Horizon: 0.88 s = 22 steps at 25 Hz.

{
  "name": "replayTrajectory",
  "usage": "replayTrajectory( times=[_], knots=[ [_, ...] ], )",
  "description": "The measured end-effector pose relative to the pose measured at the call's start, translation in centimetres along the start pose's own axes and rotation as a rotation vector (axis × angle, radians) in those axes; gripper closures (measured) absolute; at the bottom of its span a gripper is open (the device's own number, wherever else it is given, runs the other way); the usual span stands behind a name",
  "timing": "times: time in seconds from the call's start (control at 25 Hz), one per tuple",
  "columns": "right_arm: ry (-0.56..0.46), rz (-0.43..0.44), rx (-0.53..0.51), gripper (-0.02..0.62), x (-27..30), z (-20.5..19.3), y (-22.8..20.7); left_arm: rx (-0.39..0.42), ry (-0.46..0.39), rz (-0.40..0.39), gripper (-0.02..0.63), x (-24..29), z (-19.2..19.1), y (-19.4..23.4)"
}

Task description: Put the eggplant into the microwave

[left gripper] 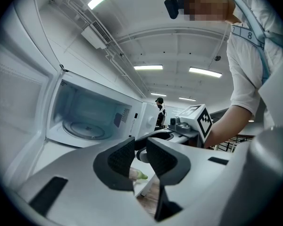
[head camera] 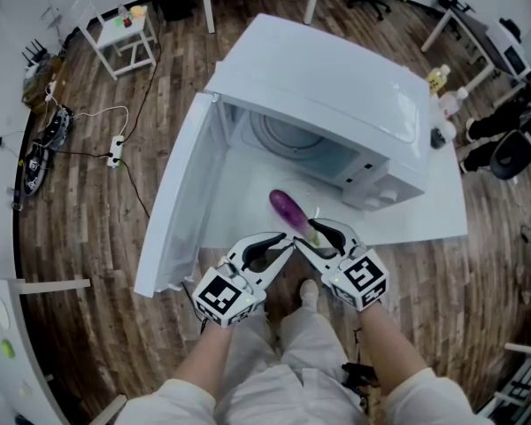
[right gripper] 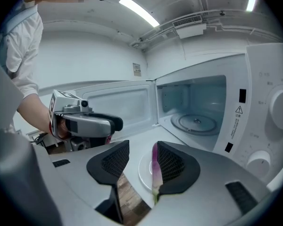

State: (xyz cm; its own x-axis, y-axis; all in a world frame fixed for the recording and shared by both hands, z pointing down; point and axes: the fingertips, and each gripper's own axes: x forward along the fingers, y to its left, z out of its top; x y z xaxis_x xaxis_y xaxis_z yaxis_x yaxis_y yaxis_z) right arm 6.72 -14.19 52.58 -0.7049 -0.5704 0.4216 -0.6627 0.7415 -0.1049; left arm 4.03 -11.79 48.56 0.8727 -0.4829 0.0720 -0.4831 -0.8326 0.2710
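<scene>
Two claws: we see both held low in front of the boxy white microwave oven, whose door hangs open, on the white table.
Right claw: its jaws stand wide apart and clamp nothing.
Left claw: only a narrow gap between its pads, with nothing in it.
Eggplant's place: the slim purple eggplant lies on the table outside the oven, between the right claw's jaws and close against the pad nearer the microwave. A round white plate shows beside it.
Eggplant's look: glossy purple skin, pale green stem end pointing back toward us.
Hard to tell: we cannot say whether that pad touches the skin. The jaw covers the eggplant's far side. The left gripper view shows only its green tip.
</scene>
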Motion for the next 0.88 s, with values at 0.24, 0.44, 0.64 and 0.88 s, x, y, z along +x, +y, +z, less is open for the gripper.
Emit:
replayTrajectory(
  times=[0.24,0.44,0.64,0.88],
  knots=[
    [0.078,-0.052,-0.003,0.393,1.3,-2.2,-1.8,0.000,0.015,0.004,0.538,-0.3,-0.5,0.1],
    [0.138,-0.078,0.004,0.393,2.5,-3.7,-2.9,-0.013,0.015,0.002,0.538,-0.3,-0.5,0.3],
    [0.190,-0.087,0.011,0.393,3.6,-5.5,-3.4,-0.018,0.021,0.004,0.538,-0.3,-0.9,0.5],
    [0.235,-0.096,0.017,0.393,3.9,-6.5,-3.6,-0.017,0.023,0.007,0.538,-0.5,-0.7,0.7]
  ],
)
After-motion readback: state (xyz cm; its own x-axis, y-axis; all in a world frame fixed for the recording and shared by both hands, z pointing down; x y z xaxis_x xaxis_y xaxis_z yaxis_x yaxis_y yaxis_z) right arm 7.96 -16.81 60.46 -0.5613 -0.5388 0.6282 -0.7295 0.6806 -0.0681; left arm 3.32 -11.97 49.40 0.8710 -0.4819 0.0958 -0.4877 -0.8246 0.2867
